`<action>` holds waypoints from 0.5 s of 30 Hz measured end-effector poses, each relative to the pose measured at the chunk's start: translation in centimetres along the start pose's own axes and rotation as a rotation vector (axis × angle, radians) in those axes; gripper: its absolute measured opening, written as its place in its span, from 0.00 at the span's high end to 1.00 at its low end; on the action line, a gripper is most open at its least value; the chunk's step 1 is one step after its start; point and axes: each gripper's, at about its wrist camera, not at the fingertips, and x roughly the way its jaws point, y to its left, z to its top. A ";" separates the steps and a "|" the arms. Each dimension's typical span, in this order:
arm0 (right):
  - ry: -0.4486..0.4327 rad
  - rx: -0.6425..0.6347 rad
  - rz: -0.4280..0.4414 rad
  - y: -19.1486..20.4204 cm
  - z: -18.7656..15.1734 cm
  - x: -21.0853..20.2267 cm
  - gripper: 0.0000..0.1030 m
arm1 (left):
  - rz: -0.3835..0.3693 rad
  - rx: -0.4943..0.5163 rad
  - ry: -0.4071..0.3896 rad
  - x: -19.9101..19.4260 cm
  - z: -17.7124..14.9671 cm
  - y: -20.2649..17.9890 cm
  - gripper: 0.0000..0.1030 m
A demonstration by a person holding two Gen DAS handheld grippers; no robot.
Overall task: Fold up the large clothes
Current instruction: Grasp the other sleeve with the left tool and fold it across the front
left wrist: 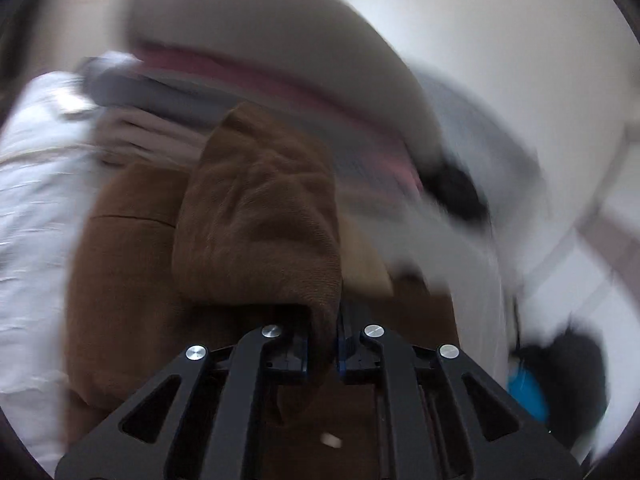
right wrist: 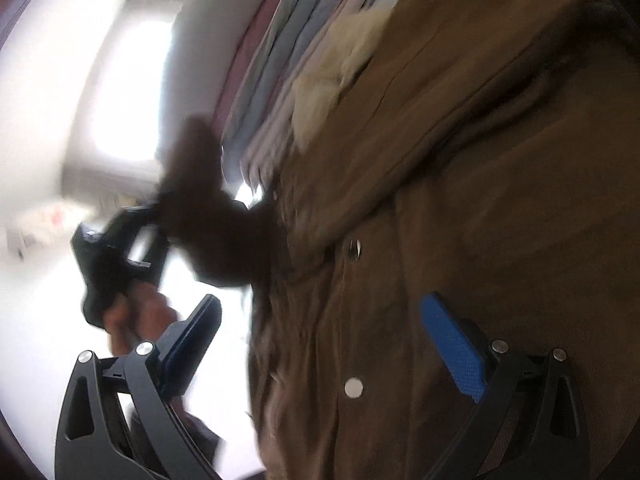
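A large brown jacket (left wrist: 132,272) with metal snap buttons fills the lower left wrist view and most of the right wrist view (right wrist: 480,184). My left gripper (left wrist: 322,344) is shut on a bunched fold of the brown jacket, which stands up over the fingers. It also shows in the right wrist view (right wrist: 158,216), held by a bare hand and pinching a dark clump of the jacket's edge. My right gripper (right wrist: 320,344) is open, its blue-padded fingers (right wrist: 452,344) spread wide over the jacket's front near a snap button (right wrist: 353,387). Both views are blurred.
A stack of folded clothes in pink, grey and beige (left wrist: 248,92) lies behind the jacket; it also shows in the right wrist view (right wrist: 272,72). White bedding (left wrist: 36,184) is at the left. A cream fleece lining (right wrist: 332,76) shows at the jacket's collar. A black and blue object (left wrist: 560,376) is at the lower right.
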 end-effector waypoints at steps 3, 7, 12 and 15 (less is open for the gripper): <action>-0.080 0.116 0.059 -1.9 1.2 -2.4 0.06 | 0.091 0.238 0.292 8.6 -5.3 -6.4 0.85; -0.147 0.248 0.158 -4.0 2.0 -4.4 0.06 | 0.175 0.360 0.356 10.7 -8.8 -8.8 0.76; -0.146 0.252 0.168 -3.7 1.5 -4.2 0.06 | 0.106 0.362 0.286 5.4 -8.2 -10.1 0.66; -0.150 0.228 0.156 -3.1 1.5 -4.2 0.06 | 0.089 0.364 0.225 1.7 -6.5 -11.0 0.60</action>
